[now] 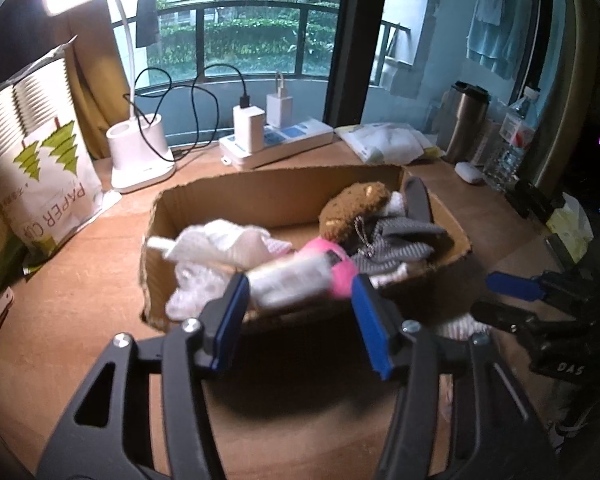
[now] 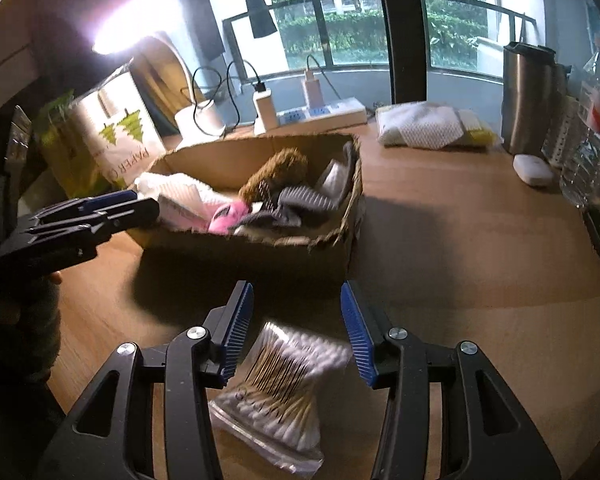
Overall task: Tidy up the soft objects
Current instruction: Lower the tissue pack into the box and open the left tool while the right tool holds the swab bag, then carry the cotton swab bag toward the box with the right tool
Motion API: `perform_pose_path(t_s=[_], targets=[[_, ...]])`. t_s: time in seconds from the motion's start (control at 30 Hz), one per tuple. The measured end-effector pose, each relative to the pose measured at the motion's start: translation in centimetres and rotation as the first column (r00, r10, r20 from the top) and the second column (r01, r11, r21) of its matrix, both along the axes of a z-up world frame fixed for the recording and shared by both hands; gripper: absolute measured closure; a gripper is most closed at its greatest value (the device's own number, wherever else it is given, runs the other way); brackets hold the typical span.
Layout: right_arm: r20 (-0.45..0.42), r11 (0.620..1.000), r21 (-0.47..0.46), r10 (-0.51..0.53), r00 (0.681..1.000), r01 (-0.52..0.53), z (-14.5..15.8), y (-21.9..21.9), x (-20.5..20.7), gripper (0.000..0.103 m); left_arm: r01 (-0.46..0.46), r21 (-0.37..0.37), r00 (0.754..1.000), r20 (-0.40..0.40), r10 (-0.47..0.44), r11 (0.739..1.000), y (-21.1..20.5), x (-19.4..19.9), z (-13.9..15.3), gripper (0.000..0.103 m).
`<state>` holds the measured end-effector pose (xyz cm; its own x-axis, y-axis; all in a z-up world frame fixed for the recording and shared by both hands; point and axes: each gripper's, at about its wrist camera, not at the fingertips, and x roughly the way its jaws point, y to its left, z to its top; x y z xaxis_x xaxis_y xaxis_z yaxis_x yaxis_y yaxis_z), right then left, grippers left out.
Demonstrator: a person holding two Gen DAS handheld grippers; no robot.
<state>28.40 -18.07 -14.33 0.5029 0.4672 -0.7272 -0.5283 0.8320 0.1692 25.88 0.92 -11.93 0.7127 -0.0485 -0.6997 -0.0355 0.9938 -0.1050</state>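
Left gripper (image 1: 300,312): jaws apart, blue pads (image 1: 230,322) flanking a blurred pink-and-white item (image 1: 300,274) just beyond the tips, above the box's near wall; contact with the pads not discernible. Item's black label unreadable through blur.

Ahead of the left jaws: cardboard box (image 1: 236,192), open-topped, torn rim. Inside, left of the pink item: white cloth (image 1: 220,240) and clear plastic (image 1: 196,284). Right of it: brown plush (image 1: 352,208) with a ball chain, grey ribbed cloth (image 1: 400,244).

Far left of the left jaws: paper-cup sleeve (image 1: 44,168), green tree print, lettering "PAPER CUP" partly legible, running sideways. Beyond the box: white lamp base (image 1: 140,152), power strip (image 1: 276,144) bearing two white chargers, black cable looped above.

Right gripper (image 2: 296,328): jaws apart, gripping nothing. Below and between the pads: bag of cotton swabs (image 2: 276,388), clear zip pouch, wooden sticks, lying flat on the wooden table (image 2: 460,264), partly blurred; print on pouch illegible. Pads clear of the bag on both sides.

Ahead of the right jaws: same box, contents as listed. Far right: steel tumbler (image 2: 528,96), white case (image 2: 534,170), water bottle (image 2: 592,148) with red-and-white label, unreadable. Right gripper's body in left view marked "OAS", seen inverted, partly cut off.
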Motion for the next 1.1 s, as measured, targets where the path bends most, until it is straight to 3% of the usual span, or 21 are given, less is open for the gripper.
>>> perform_pose_path(t_s=[0.1, 0.27, 0.83, 1.1], targets=[[-0.015, 1.0, -0.027, -0.01, 1.0, 0.01, -0.9, 0.3, -0.6, 0.053, 0.009, -0.008, 1.0, 0.011, -0.009, 1.0, 0.0, -1.2, 0.0, 0.039], [-0.039, 0.997, -0.048, -0.055, 0.998, 0.054, -2.3, 0.4, -1.4, 0.04, 0.024, -0.017, 0.999, 0.03, -0.024, 1.0, 0.0, -3.0, 0.1, 0.039], [0.04, 0.973, -0.177, -0.141, 0.989, 0.146, -3.1, 1.9, -2.5, 0.036, 0.003, -0.048, 1.0, 0.028, -0.002, 0.999, 2.4, -6.2, -0.7, 0.038], [0.03, 0.957, -0.217, -0.192, 0.981, 0.194, -4.0, 1.7, -2.4, 0.03, 0.011, -0.063, 0.999, 0.031, -0.009, 0.998, 2.9, -6.6, -0.9, 0.038]])
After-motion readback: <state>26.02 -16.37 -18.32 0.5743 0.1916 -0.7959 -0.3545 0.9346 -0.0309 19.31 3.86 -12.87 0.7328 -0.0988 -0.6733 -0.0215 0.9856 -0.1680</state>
